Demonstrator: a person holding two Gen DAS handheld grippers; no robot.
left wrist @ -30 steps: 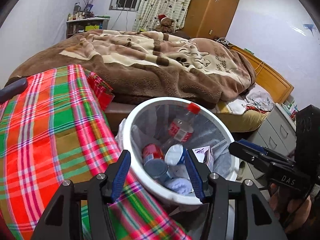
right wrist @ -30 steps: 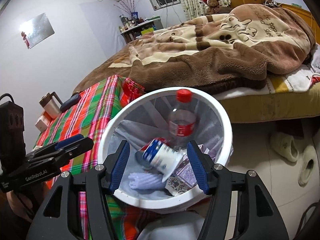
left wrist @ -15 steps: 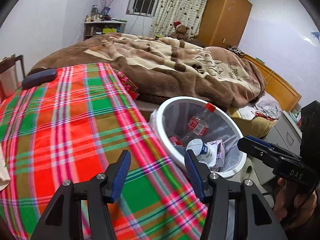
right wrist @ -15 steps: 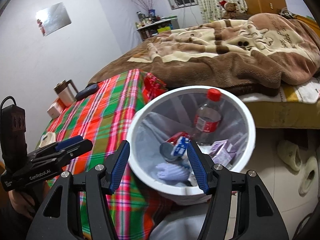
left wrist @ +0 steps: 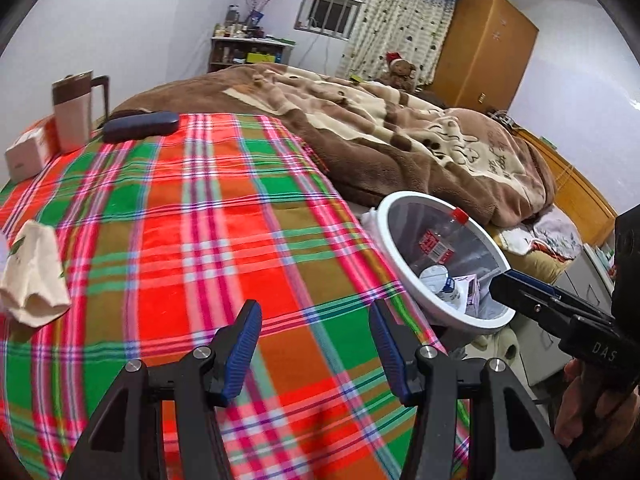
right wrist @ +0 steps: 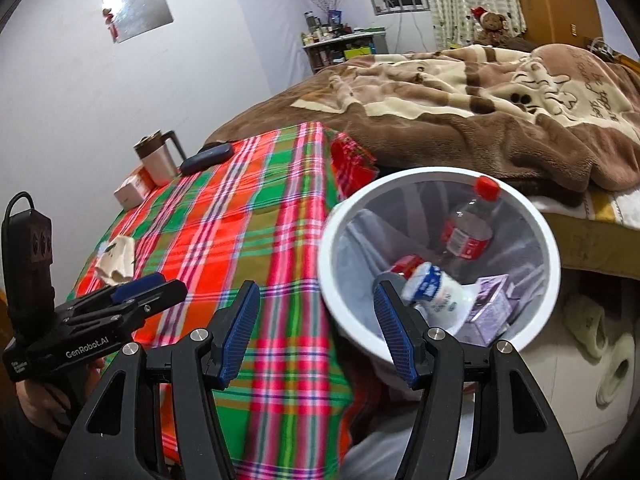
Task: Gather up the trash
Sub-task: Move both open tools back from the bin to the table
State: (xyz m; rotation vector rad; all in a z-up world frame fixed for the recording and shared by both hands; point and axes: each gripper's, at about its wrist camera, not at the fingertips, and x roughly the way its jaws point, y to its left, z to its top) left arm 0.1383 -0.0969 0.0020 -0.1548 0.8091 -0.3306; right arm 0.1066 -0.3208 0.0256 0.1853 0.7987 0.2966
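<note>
Crumpled tissue (left wrist: 34, 276) on tablecloth (left wrist: 192, 216), mug (left wrist: 74, 114) behind

The left gripper (left wrist: 314, 344), jaws apart and empty, hangs over the plaid tablecloth (left wrist: 192, 220). A crumpled tissue (left wrist: 34, 276) lies at left. The white bin (left wrist: 404, 240), right of centre, holds a bottle (left wrist: 438, 242).

1 bin (right wrist: 532, 216), 1 bottle (right wrist: 468, 232), 1 mug (left wrist: 72, 116), 2 slippers (right wrist: 588, 312)
</note>
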